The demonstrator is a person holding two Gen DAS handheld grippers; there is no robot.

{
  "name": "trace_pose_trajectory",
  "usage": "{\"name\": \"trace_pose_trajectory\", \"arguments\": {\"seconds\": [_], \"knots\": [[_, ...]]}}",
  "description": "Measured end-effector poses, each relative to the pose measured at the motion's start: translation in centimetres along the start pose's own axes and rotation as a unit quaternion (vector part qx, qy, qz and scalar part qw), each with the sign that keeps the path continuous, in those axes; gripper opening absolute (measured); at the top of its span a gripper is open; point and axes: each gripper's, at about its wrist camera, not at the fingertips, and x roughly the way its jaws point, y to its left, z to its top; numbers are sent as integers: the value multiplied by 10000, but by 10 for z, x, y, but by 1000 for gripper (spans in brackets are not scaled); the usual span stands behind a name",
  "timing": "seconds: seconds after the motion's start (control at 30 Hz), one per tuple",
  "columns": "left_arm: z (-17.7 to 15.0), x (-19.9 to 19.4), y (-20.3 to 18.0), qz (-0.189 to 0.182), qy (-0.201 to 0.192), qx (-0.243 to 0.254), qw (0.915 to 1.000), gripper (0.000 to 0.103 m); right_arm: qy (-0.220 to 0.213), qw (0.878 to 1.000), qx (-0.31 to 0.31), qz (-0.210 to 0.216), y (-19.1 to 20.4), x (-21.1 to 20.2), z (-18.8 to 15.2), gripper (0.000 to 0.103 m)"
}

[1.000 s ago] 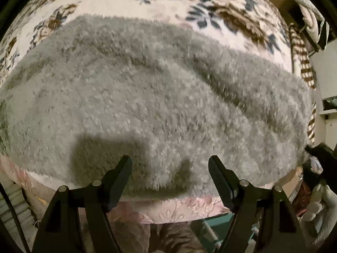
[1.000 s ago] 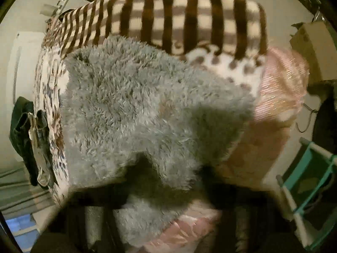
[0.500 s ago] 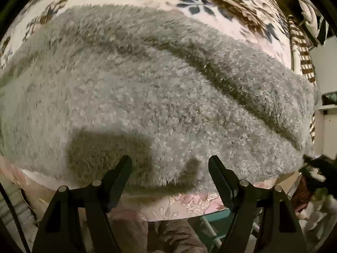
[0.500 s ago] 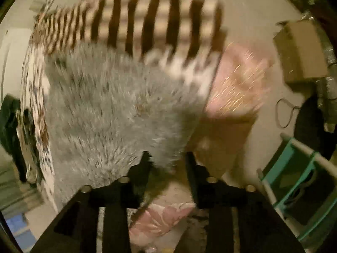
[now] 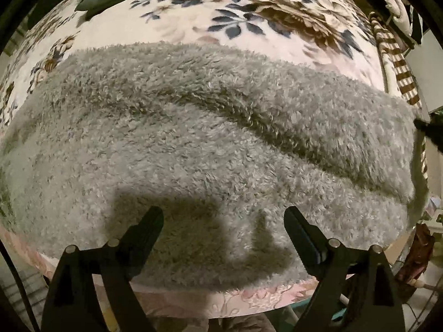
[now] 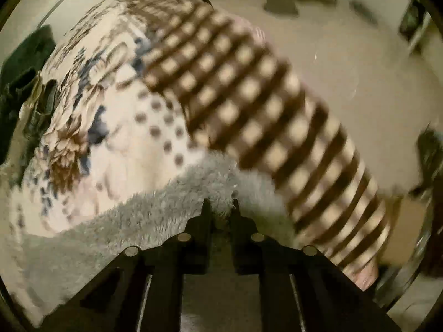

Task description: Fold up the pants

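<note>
Grey fleece pants [image 5: 221,138] lie spread across the bed, with a long dark fold line running from the middle to the right. My left gripper [image 5: 223,213] points down over their near edge. Its jaws are opening wide, with nothing between them, and their shadow falls on the fleece. In the blurred right wrist view, my right gripper [image 6: 220,203] is at the edge of the pants [image 6: 155,213]. Its jaws are closing to a narrow gap, with a tuft of grey fleece pinched between the fingertips.
Under the pants lies a floral blanket [image 5: 249,13]. A brown-and-cream striped blanket [image 6: 263,110] is beside the pants' end, over a dotted patch [image 6: 160,127]. Dark clothes [image 6: 25,83] hang off the bed's far side. Bare floor [image 6: 346,55] and a teal frame [image 5: 343,311] surround the bed.
The left jaws have spread wider and the pants have slid down in that view. The right view has swung and rolled toward the striped blanket; its jaws opened, then narrowed on the fleece edge.
</note>
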Motion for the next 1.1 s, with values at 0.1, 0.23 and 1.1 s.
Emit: {"name": "trace_pose_trajectory", "arguments": {"seconds": [0.1,0.23,1.1], "knots": [[-29,-10,22,3,-19,-148,9999,89,-259,9984,295,-403,-13,-4,16,11],[-56,-22,60,-167,17,-751,9970,89,694,9906,1146,261,-38,0,6,13],[-155,-4,297,-1564,-77,-4631,8724,9,1577,9394,2287,2009,120,22,-230,8]]}}
